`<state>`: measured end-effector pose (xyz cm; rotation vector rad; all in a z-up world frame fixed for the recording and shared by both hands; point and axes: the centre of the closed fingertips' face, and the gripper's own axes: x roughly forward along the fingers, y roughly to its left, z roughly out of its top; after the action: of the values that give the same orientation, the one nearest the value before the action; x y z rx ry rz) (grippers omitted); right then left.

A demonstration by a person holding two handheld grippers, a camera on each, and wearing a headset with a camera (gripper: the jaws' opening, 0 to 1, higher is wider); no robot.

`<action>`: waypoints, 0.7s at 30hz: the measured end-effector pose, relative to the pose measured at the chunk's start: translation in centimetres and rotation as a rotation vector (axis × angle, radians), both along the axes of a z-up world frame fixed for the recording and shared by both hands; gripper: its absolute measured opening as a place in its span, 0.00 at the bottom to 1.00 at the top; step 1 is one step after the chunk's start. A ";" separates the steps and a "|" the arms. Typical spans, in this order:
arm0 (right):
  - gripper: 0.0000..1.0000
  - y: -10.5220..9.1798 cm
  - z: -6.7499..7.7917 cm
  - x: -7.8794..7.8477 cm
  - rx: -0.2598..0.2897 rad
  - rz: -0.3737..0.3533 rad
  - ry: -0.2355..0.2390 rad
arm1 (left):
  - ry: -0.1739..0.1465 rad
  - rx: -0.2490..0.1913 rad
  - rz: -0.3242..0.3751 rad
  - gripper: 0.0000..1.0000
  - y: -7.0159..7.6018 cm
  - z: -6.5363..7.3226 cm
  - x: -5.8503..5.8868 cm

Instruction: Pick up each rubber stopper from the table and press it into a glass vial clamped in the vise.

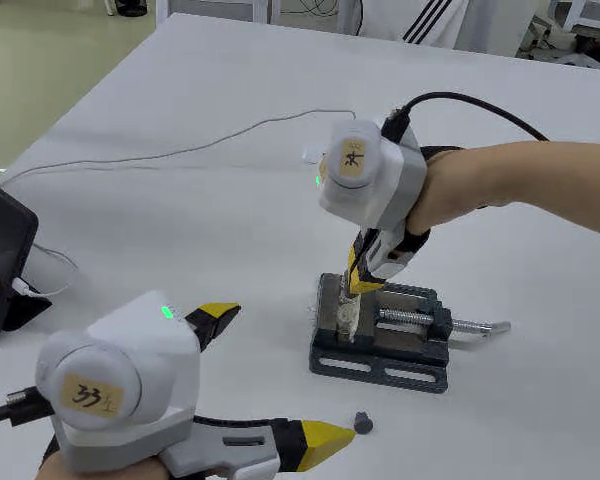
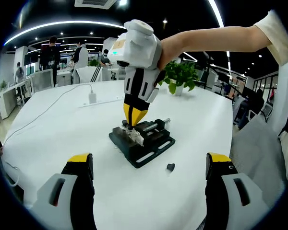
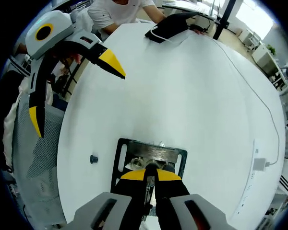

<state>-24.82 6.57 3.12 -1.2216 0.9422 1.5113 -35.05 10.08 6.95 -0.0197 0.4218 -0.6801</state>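
The left gripper [image 1: 275, 376] carries one round sticker with a handwritten "33" and a further mark I cannot read. The right gripper [image 1: 358, 285] also has one sticker, with a single handwritten character that is not legible. A small green light glows on each body.

The left gripper's yellow-tipped jaws stand wide apart with nothing between them, low over the white tabletop [image 1: 230, 230]. One dark rubber stopper [image 1: 362, 423] lies loose on the tabletop just off the tip of this gripper's nearer jaw, between that gripper and the vise [image 1: 380, 345].

The right gripper points steeply down, its jaws drawn together. Its tips sit directly over the glass vial [image 1: 348, 316] clamped in the one dark vise. Whether a stopper is pinched between them I cannot tell. How many vials the vise holds is also unclear.

Beyond the right gripper one white cable [image 1: 180, 150] runs across the tabletop.
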 end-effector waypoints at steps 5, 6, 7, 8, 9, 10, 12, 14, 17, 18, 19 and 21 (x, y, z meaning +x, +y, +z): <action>0.12 0.2 1.2 -0.7 0.100 -0.061 0.059 | 0.002 0.001 0.002 0.97 0.2 -0.1 0.0; 0.14 0.1 1.5 -0.9 0.116 -0.079 0.069 | 0.002 0.001 0.002 0.97 0.2 -0.1 0.0; 0.17 0.0 1.8 -0.9 0.139 -0.083 0.072 | 0.001 0.003 0.001 0.97 0.2 -0.1 0.0; 0.20 -0.1 1.9 -1.1 0.146 -0.078 0.071 | 0.001 0.004 0.000 0.97 0.1 -0.1 0.0; 0.22 -0.3 2.0 -1.2 0.151 -0.075 0.073 | 0.001 0.004 -0.002 0.97 0.1 -0.1 0.0; 0.24 -0.6 2.1 -1.7 0.158 -0.071 0.070 | 0.001 0.004 -0.002 0.97 0.1 -0.1 0.0; 0.29 -0.8 2.1 -2.2 0.184 -0.057 0.061 | 0.001 0.004 -0.005 0.97 0.1 -0.1 0.0; 0.32 -1.0 2.2 -2.6 0.199 -0.061 0.056 | 0.000 0.007 -0.008 0.97 0.0 -0.1 0.0; 0.32 -1.2 2.5 -3.6 0.248 -0.069 0.051 | 0.001 0.010 -0.014 0.97 0.0 -0.1 0.0; 0.32 -1.3 2.6 -3.8 0.258 -0.075 0.052 | 0.000 0.011 -0.015 0.97 0.0 -0.1 0.0; 0.32 -1.4 2.6 -4.1 0.272 -0.079 0.050 | 0.000 0.012 -0.018 0.97 0.0 -0.1 0.0; 0.31 -1.7 2.5 -4.5 0.282 -0.080 0.046 | 0.000 0.014 -0.022 0.97 -0.1 -0.1 0.0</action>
<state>-29.31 4.83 5.63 -0.9404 0.7681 1.5537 -35.09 10.00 6.89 -0.0020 0.4275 -0.6984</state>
